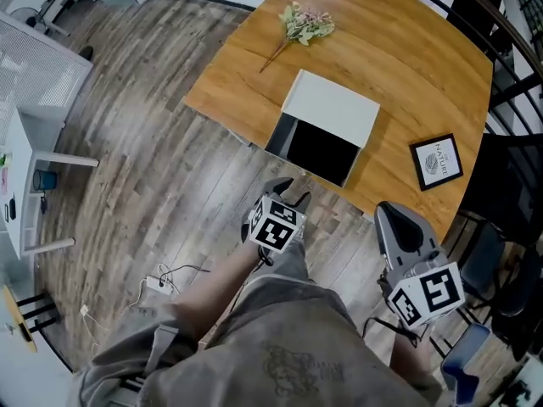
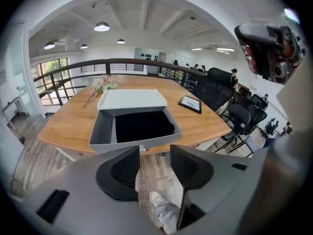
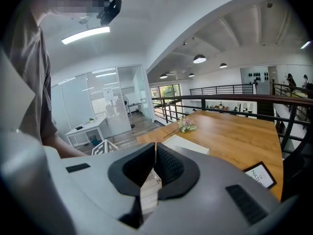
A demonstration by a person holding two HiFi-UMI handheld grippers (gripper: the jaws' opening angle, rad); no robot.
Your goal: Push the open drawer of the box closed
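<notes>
One white box (image 1: 333,108) sits on one wooden table (image 1: 407,66). Its single drawer (image 1: 318,153) is pulled straight out toward the table's near edge and shows only black lining. One flower sprig (image 1: 305,25) lies beyond the box and one framed print (image 1: 436,161) to its right. The left gripper (image 2: 155,153) has its jaws parted with only floor between them, while the right gripper (image 3: 155,148) has its jaws pressed together.

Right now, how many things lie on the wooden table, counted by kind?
box with open drawer: 1
flower sprig: 1
framed picture: 1
Total: 3
</notes>
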